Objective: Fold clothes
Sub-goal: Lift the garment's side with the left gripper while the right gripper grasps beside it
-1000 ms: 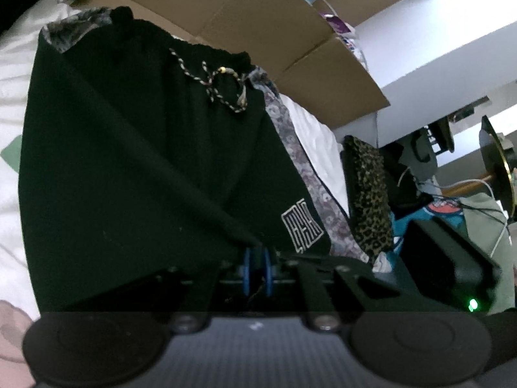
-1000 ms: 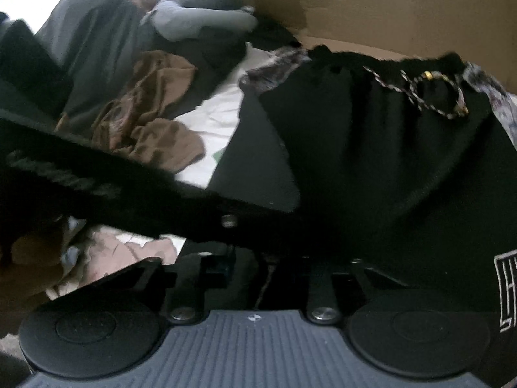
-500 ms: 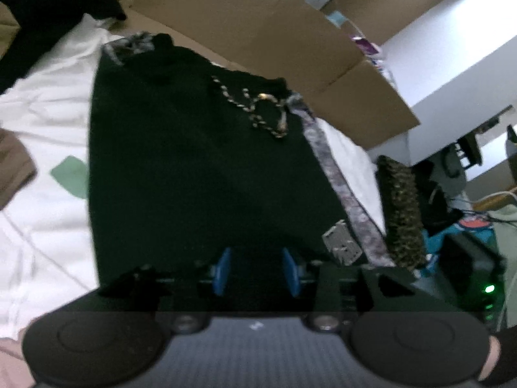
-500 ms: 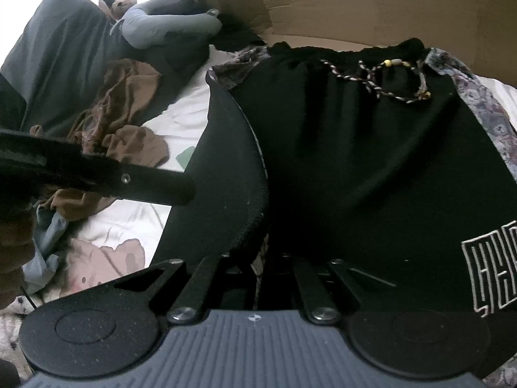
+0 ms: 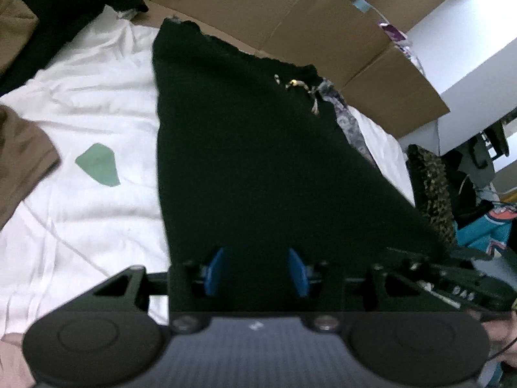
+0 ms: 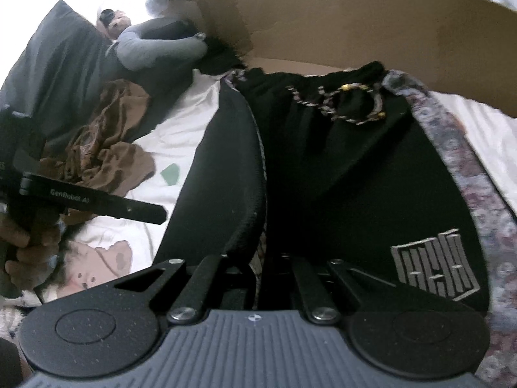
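The black shorts (image 5: 258, 161) lie on the bed, long axis running from the waistband down to both tools: left tool (image 5: 257, 271) spread, right tool (image 6: 258, 268) pinching the folded hem.

Matt black knit shorts (image 6: 339, 187) (braided drawcord (image 6: 339, 103)) on smooth white cotton sheet (image 5: 97, 213).

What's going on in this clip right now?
A person with a handheld tool in each hand is folding black shorts laid on a white sheet. The left tool is open, its blue pads apart over the hem. The right tool's pads are hidden at a folded-over edge, so its grip is unclear.
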Demonstrator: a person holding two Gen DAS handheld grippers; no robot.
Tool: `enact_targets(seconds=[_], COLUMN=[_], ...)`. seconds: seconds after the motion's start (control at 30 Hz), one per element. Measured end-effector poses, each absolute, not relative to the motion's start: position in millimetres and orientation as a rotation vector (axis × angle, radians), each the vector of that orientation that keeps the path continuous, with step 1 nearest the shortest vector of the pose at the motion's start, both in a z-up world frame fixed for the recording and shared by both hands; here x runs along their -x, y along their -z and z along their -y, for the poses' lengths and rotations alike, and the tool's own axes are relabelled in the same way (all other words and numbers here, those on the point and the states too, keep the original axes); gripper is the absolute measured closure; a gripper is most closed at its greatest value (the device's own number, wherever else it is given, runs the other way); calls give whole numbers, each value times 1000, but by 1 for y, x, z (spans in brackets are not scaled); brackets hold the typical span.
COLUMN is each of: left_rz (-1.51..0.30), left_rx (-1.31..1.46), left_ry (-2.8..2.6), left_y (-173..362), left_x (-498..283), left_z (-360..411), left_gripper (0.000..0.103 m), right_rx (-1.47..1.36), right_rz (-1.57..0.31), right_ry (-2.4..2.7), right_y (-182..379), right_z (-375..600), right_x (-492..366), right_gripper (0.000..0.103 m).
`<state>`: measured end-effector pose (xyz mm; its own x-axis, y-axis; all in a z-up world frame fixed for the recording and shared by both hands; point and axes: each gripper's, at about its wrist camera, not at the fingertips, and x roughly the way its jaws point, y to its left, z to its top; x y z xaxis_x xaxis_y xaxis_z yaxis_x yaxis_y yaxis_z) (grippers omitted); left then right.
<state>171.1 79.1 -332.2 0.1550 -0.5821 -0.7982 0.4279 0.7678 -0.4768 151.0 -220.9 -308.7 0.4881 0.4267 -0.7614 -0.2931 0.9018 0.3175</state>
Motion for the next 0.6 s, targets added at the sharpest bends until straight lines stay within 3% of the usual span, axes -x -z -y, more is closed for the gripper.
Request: enact_targets(seconds=[0.6], left_rz=[-1335], left_rx=[50], left_ry=[778], left_y=[357], left_x=[-146], left_z=[-60], left_gripper=[53], right_rx=[-220], right_rz=[-967], right_ry=[-175], right_y=[305], right_z=[323], right_x=[-126], right_gripper=[102])
